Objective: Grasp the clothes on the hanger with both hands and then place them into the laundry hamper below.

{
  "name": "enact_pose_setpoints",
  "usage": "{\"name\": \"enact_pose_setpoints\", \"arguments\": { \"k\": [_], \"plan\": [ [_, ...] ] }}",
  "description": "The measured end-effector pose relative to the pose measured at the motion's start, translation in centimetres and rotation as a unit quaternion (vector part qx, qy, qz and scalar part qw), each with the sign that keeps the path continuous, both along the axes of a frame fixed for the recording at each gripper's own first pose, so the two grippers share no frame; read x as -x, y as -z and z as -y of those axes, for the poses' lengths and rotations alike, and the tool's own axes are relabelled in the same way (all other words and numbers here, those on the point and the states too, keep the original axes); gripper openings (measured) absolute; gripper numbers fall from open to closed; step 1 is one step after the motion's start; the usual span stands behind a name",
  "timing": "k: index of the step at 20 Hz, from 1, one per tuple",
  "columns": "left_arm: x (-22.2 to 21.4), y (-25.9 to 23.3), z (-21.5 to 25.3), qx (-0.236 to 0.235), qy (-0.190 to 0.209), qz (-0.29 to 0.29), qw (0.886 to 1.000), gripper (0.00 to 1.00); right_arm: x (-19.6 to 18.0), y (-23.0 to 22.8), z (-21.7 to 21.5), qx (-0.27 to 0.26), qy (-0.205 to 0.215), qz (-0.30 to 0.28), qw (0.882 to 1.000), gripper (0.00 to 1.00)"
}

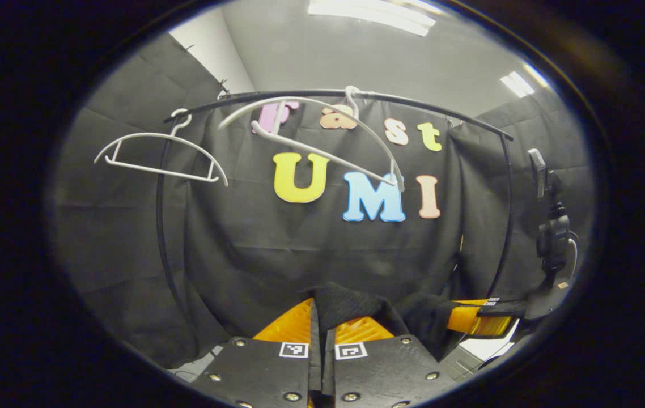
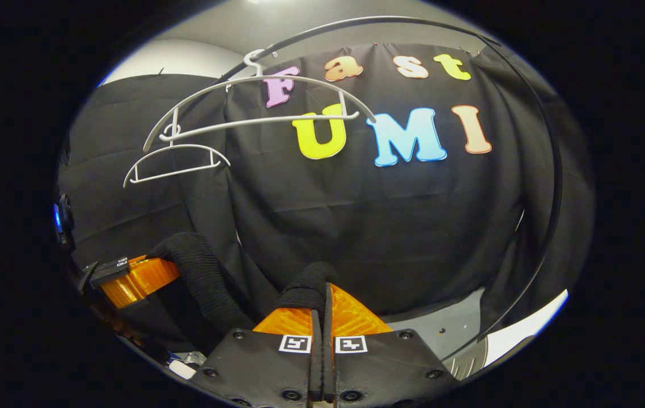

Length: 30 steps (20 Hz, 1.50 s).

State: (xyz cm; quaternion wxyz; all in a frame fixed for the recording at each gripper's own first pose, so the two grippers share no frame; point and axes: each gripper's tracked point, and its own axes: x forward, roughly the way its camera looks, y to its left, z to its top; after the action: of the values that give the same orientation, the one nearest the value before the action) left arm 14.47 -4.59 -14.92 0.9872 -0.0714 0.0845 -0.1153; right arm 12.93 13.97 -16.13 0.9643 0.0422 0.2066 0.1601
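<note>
A black knitted garment [image 1: 351, 303] hangs low between my two grippers, off the hangers. My left gripper [image 1: 321, 326] is shut on one fold of it at the bottom of the left gripper view. To its right, the right gripper [image 1: 478, 320] holds another part of the cloth. In the right gripper view my right gripper [image 2: 322, 309] is shut on a bunched edge of the garment [image 2: 203, 272]. The cloth drapes left toward the left gripper [image 2: 135, 280]. Above, a bare white hanger [image 1: 322, 154] [image 2: 266, 121] hangs tilted on the rail.
A second bare white hanger [image 1: 158, 170] [image 2: 175, 146] hangs farther left on the curved black rail [image 1: 311, 92] [image 2: 356, 22]. The rail's uprights [image 1: 504, 226] stand at both sides. Grey floor [image 2: 447, 328] shows low on the right.
</note>
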Motion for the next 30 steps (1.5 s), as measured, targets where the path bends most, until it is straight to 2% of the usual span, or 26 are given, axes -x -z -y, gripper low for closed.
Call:
{"name": "enact_pose_setpoints", "arguments": {
  "k": [5, 11, 14, 18, 21, 22, 23, 24, 26, 27, 29, 30],
  "plan": [
    [0.6, 6.0, 0.6, -0.012, 0.008, -0.053, 0.998, 0.01, 1.4, 4.9, -0.2, 0.028, -0.006, -0.036, 0.999, 0.0],
    [1.3, 13.3, 1.2, -0.035, 0.017, -0.124, 0.991, 0.02, 3.1, 11.3, 0.9, 0.056, 0.007, -0.095, 0.994, 0.02],
    [2.7, 17.5, 1.1, -0.064, 0.025, -0.172, 0.983, 0.03, 4.5, 14.3, 1.3, 0.078, 0.01, -0.132, 0.988, 0.02],
    [4.6, 21.9, 1.2, -0.075, 0.04, -0.234, 0.969, 0.02, 6.1, 17.2, 2.0, 0.103, 0.015, -0.176, 0.979, 0.05],
    [5.9, 24.1, 0.0, -0.089, 0.038, -0.273, 0.957, 0.02, 7.3, 18.9, 2.6, 0.123, 0.019, -0.204, 0.971, 0.13],
    [6.3, 24.7, -0.3, -0.092, 0.036, -0.283, 0.954, 0.1, 7.6, 19.2, 2.5, 0.127, 0.021, -0.21, 0.969, 0.15],
    [6.9, 24.8, -0.3, -0.091, 0.041, -0.293, 0.951, 0.17, 7.7, 19.4, 2.5, 0.131, 0.02, -0.215, 0.968, 0.24],
    [7.3, 25.9, -0.4, -0.09, 0.047, -0.303, 0.948, 0.36, 8.2, 20.0, 2.4, 0.14, 0.018, -0.221, 0.965, 0.3],
    [7.7, 26.2, -1.3, -0.095, 0.047, -0.308, 0.945, 0.75, 9.3, 20.9, 2.6, 0.159, 0.013, -0.235, 0.959, 0.51],
    [7.8, 25.6, -1.9, -0.097, 0.045, -0.304, 0.947, 0.94, 9.5, 20.9, 2.5, 0.154, 0.011, -0.234, 0.96, 0.65],
    [8.0, 24.5, -2.4, -0.098, 0.045, -0.294, 0.95, 0.95, 9.6, 20.4, 2.3, 0.146, 0.015, -0.224, 0.964, 0.94],
    [8.4, 23.8, -2.6, -0.101, 0.046, -0.289, 0.951, 0.95, 9.1, 20.2, 2.5, 0.152, 0.016, -0.217, 0.964, 1.0]
  ]
}}
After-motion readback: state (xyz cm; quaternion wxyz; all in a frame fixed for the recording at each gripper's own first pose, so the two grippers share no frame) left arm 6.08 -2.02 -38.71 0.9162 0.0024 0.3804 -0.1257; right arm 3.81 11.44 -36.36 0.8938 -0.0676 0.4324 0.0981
